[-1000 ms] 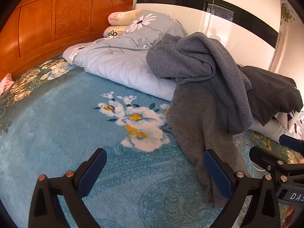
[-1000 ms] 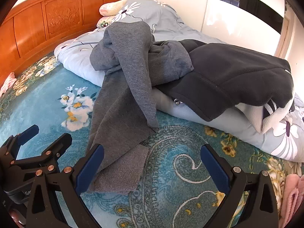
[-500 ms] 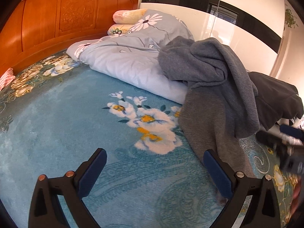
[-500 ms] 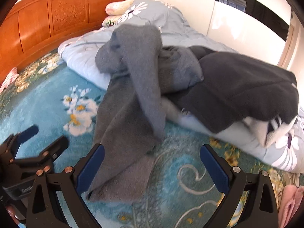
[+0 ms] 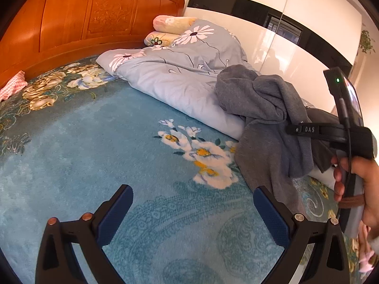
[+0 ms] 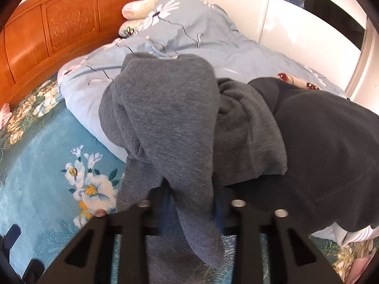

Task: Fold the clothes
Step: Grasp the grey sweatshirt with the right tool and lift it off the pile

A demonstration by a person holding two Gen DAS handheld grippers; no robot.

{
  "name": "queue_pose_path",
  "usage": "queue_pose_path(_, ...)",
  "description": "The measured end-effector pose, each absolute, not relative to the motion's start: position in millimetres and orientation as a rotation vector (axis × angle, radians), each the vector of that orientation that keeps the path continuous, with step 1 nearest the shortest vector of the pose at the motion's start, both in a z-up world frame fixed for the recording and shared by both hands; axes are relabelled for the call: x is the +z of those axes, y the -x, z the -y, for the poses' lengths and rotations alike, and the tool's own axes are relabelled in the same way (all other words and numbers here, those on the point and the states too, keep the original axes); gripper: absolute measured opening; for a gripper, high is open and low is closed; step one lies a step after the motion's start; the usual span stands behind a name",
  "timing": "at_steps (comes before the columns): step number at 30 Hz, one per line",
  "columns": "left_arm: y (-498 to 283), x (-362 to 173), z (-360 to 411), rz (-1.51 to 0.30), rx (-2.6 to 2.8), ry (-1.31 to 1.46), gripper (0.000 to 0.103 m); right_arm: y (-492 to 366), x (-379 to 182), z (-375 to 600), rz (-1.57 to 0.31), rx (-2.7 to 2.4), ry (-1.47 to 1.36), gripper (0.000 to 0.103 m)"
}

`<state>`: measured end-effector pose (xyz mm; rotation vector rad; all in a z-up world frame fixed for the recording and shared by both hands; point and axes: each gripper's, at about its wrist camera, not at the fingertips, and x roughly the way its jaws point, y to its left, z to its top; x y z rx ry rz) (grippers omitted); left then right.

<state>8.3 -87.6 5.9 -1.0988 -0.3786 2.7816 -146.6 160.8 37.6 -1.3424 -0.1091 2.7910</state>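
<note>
Bed quilt (image 6: pixel 213 47) half-hidden by grey sweater (image 6: pixel 170 123), covering closing right hand-held gripper (image 6: pixel 191 210)

The left gripper (image 5: pixel 193 209) sits low in its frame, jaws spread wide with nothing between them. The right gripper (image 6: pixel 191 210) is closing its jaws on grey cloth. A hand (image 5: pixel 362 189) grips its handle at right.

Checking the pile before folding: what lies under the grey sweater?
The grey sweater drapes over the folded floral quilt and a darker garment, its lower part on the blue blanket. Anything beneath is hidden.
</note>
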Motion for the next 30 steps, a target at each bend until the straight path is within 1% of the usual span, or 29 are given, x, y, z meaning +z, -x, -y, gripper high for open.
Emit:
queue_pose_path(1,-12,7,89,0.378,2.779,1.133,0.103,143,41,-159,0.112,2.809,1.328,0.01)
queue_pose_path(2,-15,8,91,0.387,2.782,1.161,0.103,140,44,-156,0.114,2.828,1.313,0.008)
queue_pose_path(8,-38,19,95,0.376,2.794,1.209,0.103,98,78,-149,0.009,3.001,1.255,0.006)
queue_pose_path(11,-53,26,99,0.43,2.778,1.225,0.103,69,94,-147,-0.045,3.098,1.24,0.006)
queue_pose_path(15,-76,37,108,0.506,2.78,1.228,0.103,17,107,-140,-0.01,3.217,1.255,0.006)
queue_pose_path(19,-102,45,120,0.593,2.771,1.247,0.103,-33,100,-140,-0.007,3.255,1.351,0.006)
queue_pose_path(22,-121,50,122,0.608,2.775,1.263,0.103,-70,93,-147,-0.062,3.268,1.414,0.006)
queue_pose_path(27,-153,56,121,0.624,2.764,1.285,0.103,-135,79,-143,-0.041,3.287,1.537,0.006)
queue_pose_path(30,-166,55,119,0.62,2.758,1.29,0.103,-170,75,-149,-0.078,3.295,1.592,0.006)
